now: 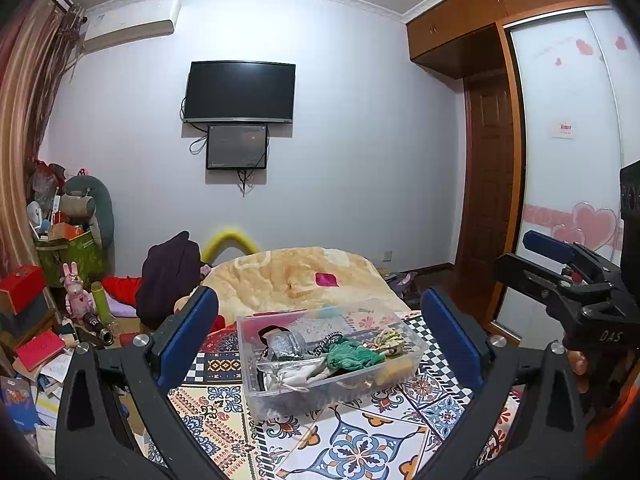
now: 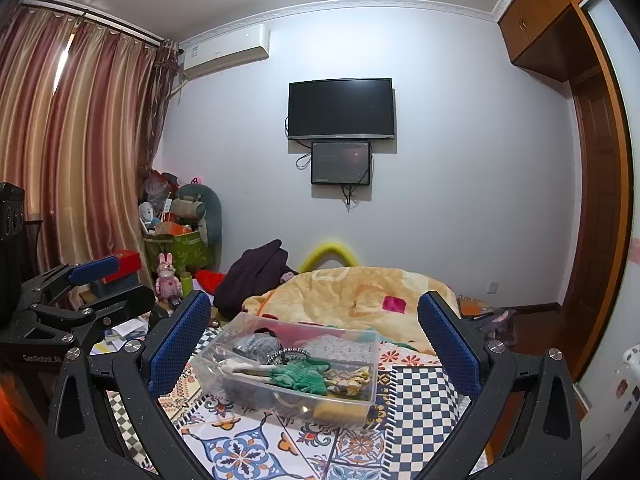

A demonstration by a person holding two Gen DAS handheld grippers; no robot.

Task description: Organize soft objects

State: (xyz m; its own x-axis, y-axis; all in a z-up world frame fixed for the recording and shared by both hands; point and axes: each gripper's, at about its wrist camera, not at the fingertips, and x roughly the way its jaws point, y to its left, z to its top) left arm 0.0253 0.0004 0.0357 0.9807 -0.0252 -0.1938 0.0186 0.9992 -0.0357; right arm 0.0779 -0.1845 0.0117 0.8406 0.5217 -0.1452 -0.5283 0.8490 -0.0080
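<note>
I am holding two black two-finger tools with blue pads level over a bed covered in a patterned patchwork sheet (image 1: 352, 448). My left tool (image 1: 320, 336) is spread wide with nothing between its pads. My right tool (image 2: 314, 344) is likewise released and empty; it also shows in the left view at three o'clock.

The clear rectangular plastic box (image 1: 332, 396) sits on the sheet at twelve o'clock from both tools, near but untouched. Inside lie soft things in a tangle: a green knitted cloth (image 1: 350, 356) in the middle, a silver glittery pouch (image 1: 286, 345) at its ten o'clock, white cords (image 1: 292, 380) at its seven o'clock, a yellow patterned fabric strip (image 1: 390, 340) at its two o'clock.

My worries from here:
- The pieces overlap, so pinching the green cloth could drag cords or the strip out with it.
- The box looks light; a snagged pull could tip it or slide it across the soft, uneven bed.
- Both tools aim at the same box and could collide over it.

A beige quilt (image 1: 296, 276) lies bunched beyond the box.
</note>
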